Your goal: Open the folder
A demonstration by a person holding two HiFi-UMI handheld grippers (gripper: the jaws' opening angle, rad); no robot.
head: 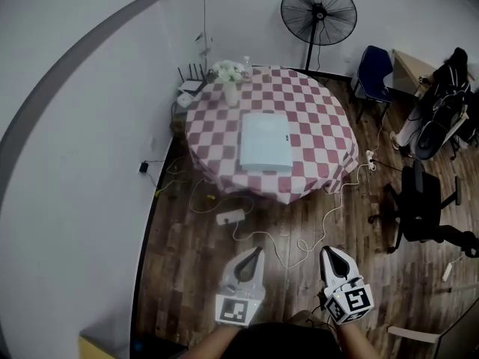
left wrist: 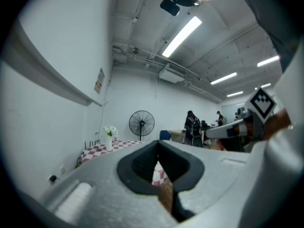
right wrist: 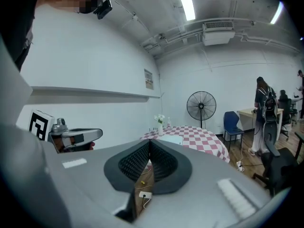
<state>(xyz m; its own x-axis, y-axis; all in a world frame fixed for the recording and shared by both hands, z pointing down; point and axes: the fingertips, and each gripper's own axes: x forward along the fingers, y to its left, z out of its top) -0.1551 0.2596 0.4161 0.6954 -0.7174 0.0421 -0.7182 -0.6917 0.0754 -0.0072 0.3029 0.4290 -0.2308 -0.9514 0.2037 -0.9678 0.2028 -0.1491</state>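
Folder [head: 264, 142]: pale, closed, flat on the middle of the round red-checked table [head: 322, 103], well apart from both grippers. Behind the table, a standing fan [head: 318, 12]. Nearer the camera, left gripper [head: 258, 253] and right gripper [head: 327, 251] side by side, each with jaws pressed together on nothing. At the table's far edge, a vase of white flowers [head: 230, 81].

Person's forearms [head: 224, 341] cut off by head view's lower edge, table legs hidden under checked cloth [head: 318, 107], folder [head: 264, 142] fastening too small to tell, items beside vase [head: 230, 93] unidentifiable, wall notice [right wrist: 149, 79] print illegible.
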